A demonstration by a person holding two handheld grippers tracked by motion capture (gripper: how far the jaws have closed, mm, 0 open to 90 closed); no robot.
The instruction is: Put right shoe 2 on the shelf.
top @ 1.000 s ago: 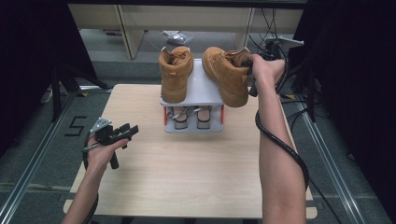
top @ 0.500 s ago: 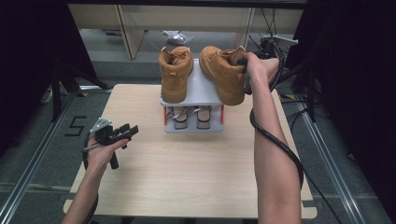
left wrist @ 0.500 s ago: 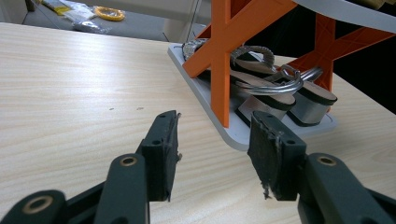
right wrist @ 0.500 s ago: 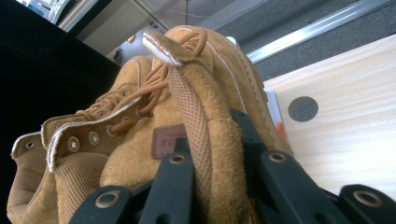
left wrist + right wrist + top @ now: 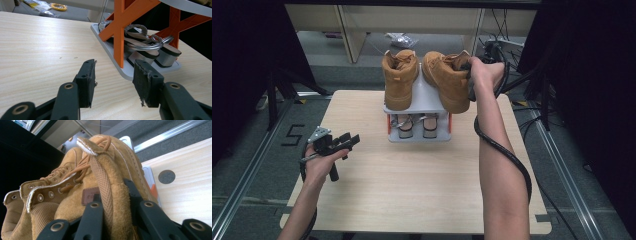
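Note:
Two tan suede boots stand on the top shelf of a small grey rack point(image 5: 419, 95) with orange struts. The left boot point(image 5: 399, 77) stands free. My right gripper point(image 5: 470, 75) is shut on the collar of the right boot point(image 5: 446, 80), which sits slightly angled beside the other. In the right gripper view the black jaws pinch the boot's padded tongue point(image 5: 107, 182), with my right gripper point(image 5: 112, 192) closed around it. My left gripper point(image 5: 348, 141) hovers open over the table's left side; in its own view the left gripper point(image 5: 113, 75) holds nothing.
A pair of silver sandals point(image 5: 147, 47) lies on the rack's lower shelf, behind an orange strut point(image 5: 119, 32). The wooden table point(image 5: 412, 185) has bare room in front of the rack. A black cable point(image 5: 507, 155) trails along the right forearm. Dark stands flank the table.
The right gripper and its boot have shifted a little to the left, closer to the other boot. The left hand has stayed where it was.

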